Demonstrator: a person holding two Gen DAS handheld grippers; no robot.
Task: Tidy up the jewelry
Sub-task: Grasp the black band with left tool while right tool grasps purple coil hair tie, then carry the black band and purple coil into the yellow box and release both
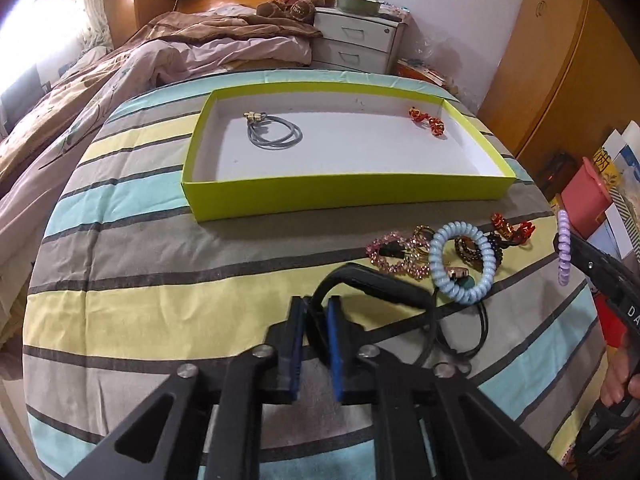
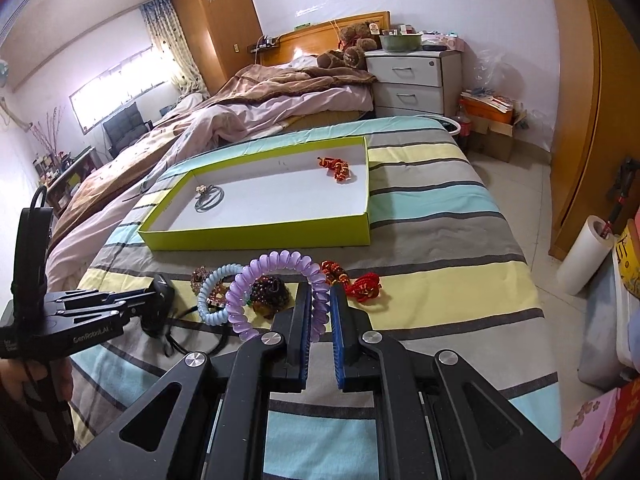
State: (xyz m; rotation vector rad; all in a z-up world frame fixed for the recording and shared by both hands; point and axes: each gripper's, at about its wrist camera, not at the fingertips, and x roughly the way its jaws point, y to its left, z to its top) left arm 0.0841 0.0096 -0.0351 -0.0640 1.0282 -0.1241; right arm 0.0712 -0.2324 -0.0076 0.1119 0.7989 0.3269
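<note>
Right wrist view: left tongs (image 2: 160, 292), lettered "GenRobot.AI", clenched on black hairband (image 2: 192, 334); right tongs (image 2: 320, 304) grasping purple coil hair tie (image 2: 256, 276).

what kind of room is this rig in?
A home bedroom, almost certainly: an unmade bed with a wooden headboard, a white bedside drawer unit, and tall wooden wardrobes.

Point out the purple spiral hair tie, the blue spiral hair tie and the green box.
purple spiral hair tie (image 2: 276, 266): right wrist view, top of its loop.
blue spiral hair tie (image 1: 486, 258): left wrist view, right side of the coil.
green box (image 1: 340, 195): left wrist view, near outer wall.
</note>
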